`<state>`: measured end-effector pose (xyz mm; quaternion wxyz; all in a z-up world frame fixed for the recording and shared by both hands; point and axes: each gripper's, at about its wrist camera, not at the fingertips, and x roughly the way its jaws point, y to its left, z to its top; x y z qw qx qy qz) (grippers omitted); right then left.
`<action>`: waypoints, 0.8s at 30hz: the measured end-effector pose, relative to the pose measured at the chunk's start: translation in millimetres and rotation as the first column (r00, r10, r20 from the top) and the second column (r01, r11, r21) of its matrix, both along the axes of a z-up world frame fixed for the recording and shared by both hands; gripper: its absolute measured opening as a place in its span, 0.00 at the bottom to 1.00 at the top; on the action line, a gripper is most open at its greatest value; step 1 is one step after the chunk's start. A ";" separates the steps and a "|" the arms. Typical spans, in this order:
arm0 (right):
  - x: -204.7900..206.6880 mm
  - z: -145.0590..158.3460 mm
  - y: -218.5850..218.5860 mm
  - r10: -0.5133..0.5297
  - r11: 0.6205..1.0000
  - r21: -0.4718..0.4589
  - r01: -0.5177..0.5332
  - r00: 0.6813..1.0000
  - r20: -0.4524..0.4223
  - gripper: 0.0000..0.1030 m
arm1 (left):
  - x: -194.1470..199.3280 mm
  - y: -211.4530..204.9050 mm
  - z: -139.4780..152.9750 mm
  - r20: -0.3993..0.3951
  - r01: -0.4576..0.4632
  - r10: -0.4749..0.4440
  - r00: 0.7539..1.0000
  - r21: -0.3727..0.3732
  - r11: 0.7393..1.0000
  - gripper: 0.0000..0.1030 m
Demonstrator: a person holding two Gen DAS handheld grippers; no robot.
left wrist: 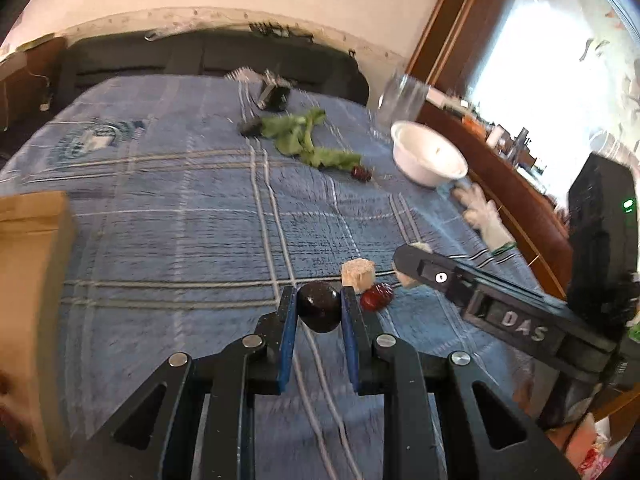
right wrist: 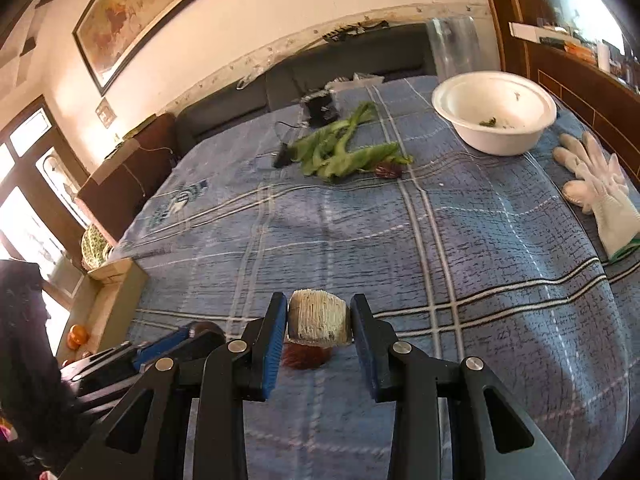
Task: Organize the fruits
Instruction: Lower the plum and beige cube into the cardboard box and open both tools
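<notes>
Left claw [left wrist: 319, 307] pinches dark plum [left wrist: 319, 312] | right claw [right wrist: 319, 322] pinches pale chunk [right wrist: 319, 317] | carry both gently to white bowl [right wrist: 494, 114], squeeze softly.

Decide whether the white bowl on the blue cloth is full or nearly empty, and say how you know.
Nearly empty. The right wrist view shows the white bowl's bare inside, with only a few small green scraps on the bottom.
</notes>
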<state>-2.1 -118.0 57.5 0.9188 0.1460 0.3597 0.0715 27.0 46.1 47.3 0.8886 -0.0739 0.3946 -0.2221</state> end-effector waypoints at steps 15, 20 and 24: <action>-33.2 26.8 184.1 0.367 0.930 -0.003 -0.367 0.930 0.006 0.35 | -107.2 203.7 23.2 0.002 -0.444 0.445 0.896 0.069 0.893 0.20; -19.4 19.1 248.2 0.448 0.892 -0.055 -0.449 0.893 -0.035 0.35 | -114.3 241.3 6.3 -0.041 -0.507 0.513 0.857 0.099 0.856 0.20; 1.5 -0.4 283.4 0.453 0.881 -0.103 -0.462 0.886 -0.102 0.35 | -111.5 250.5 -4.9 -0.061 -0.512 0.519 0.852 0.109 0.852 0.20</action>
